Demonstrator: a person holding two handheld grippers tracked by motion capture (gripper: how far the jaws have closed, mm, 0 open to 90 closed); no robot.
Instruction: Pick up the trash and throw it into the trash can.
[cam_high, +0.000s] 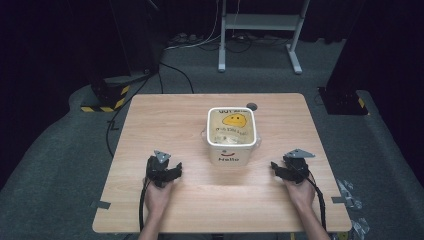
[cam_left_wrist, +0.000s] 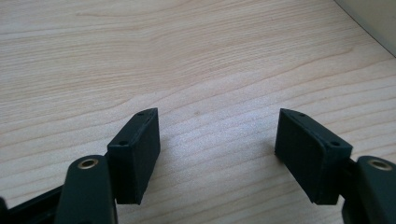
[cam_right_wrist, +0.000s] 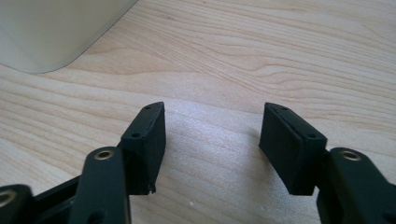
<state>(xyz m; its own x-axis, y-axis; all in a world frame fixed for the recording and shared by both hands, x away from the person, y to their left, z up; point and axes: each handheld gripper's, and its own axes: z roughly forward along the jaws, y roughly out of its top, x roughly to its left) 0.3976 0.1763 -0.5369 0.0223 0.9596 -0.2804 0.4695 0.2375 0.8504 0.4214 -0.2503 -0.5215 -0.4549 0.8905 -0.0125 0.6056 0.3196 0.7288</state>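
Observation:
A white square tub with a clear lid, a yellow smiley print and the word "Hello" on its front stands in the middle of the wooden table. To its left, my left gripper rests low over the table, jaws open with bare wood between them. On the tub's right, my right gripper is open too, nothing between its pads. The tub's pale wall fills the upper left corner of the right gripper view, and its edge shows at the upper right of the left gripper view.
A small dark round hole sits in the table just behind the tub. Beyond the table are a grey metal stand, cables on the carpet and yellow-black striped bases. Metal brackets stick out at the table's right edge.

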